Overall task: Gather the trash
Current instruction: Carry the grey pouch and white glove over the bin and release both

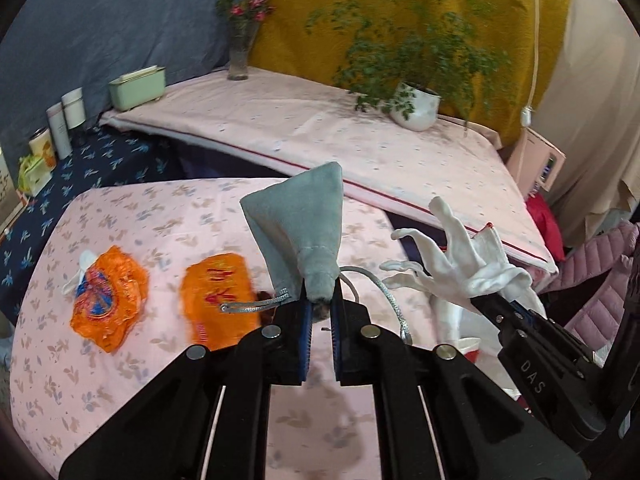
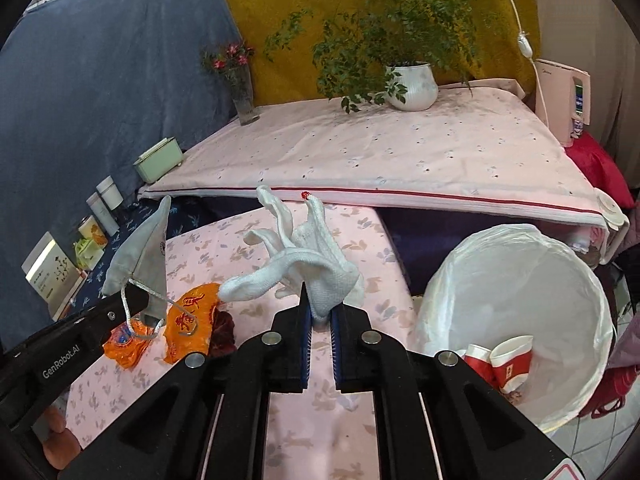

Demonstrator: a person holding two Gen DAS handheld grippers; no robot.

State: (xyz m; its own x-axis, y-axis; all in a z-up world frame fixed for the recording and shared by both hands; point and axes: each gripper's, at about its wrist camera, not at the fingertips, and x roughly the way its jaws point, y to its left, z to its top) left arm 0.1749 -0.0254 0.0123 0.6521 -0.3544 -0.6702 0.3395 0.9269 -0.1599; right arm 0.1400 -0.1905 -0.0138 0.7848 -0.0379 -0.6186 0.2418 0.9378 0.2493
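My left gripper [image 1: 321, 314] is shut on a grey drawstring pouch [image 1: 300, 224] and holds it above the pink table [image 1: 120, 380]. My right gripper [image 2: 321, 318] is shut on a white glove [image 2: 304, 264], also held above the table. The glove shows at the right of the left wrist view [image 1: 460, 268]; the pouch shows at the left of the right wrist view [image 2: 140, 256]. Two orange wrappers [image 1: 110, 296] [image 1: 218, 296] lie on the table's left part. A bin with a white liner [image 2: 516, 320] stands to the right of the table and holds red-and-white paper cups [image 2: 500, 362].
A higher pink-covered surface [image 2: 400, 152] lies behind, with a potted plant [image 2: 412, 86], a flower vase [image 2: 244, 96] and a green box [image 2: 158, 160]. Jars and boxes [image 1: 60, 124] stand on dark blue cloth at the left. A dark red scrap [image 2: 224, 332] lies by the wrappers.
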